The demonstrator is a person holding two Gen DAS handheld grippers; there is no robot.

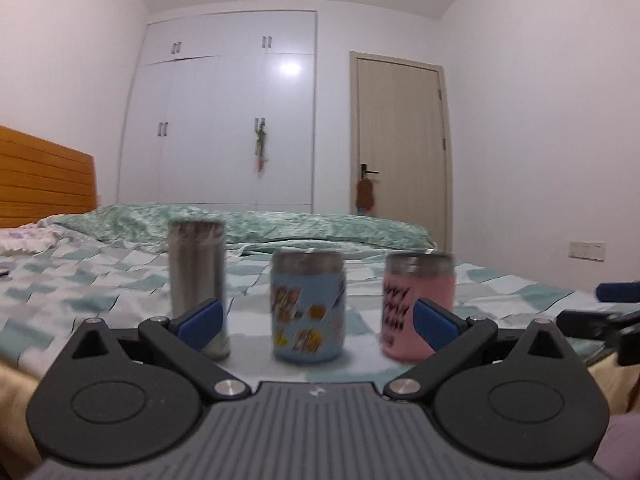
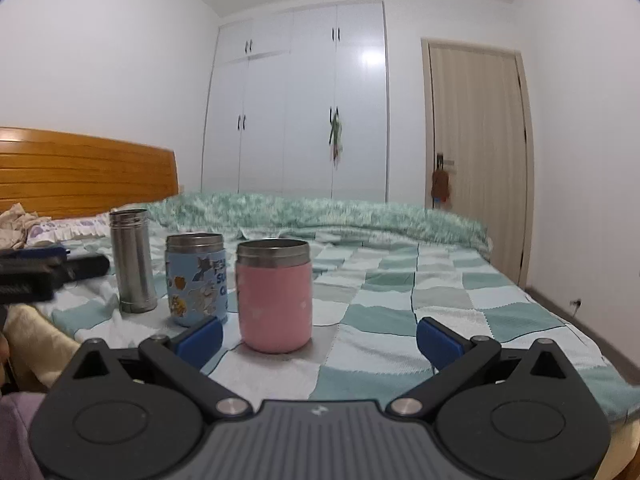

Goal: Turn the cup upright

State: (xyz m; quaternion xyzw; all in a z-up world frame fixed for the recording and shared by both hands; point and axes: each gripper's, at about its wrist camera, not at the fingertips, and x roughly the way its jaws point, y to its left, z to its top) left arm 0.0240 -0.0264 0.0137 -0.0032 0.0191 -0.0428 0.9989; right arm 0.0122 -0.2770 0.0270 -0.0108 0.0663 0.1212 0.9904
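Three cups stand upright in a row on the bed: a tall steel cup (image 1: 197, 284), a blue cartoon cup (image 1: 307, 306) and a pink cup (image 1: 417, 306). They also show in the right wrist view as the steel cup (image 2: 132, 260), the blue cup (image 2: 196, 280) and the pink cup (image 2: 274, 296). My left gripper (image 1: 318, 322) is open and empty, just short of the blue cup. My right gripper (image 2: 320, 340) is open and empty, with the pink cup just ahead between its fingers, left of centre.
The cups stand on a checked green and white bedspread (image 2: 400, 300). A wooden headboard (image 2: 80, 172) is at the left, a white wardrobe (image 2: 296, 100) and a door (image 2: 476, 140) at the back. The other gripper shows at the right edge (image 1: 600, 320) of the left wrist view.
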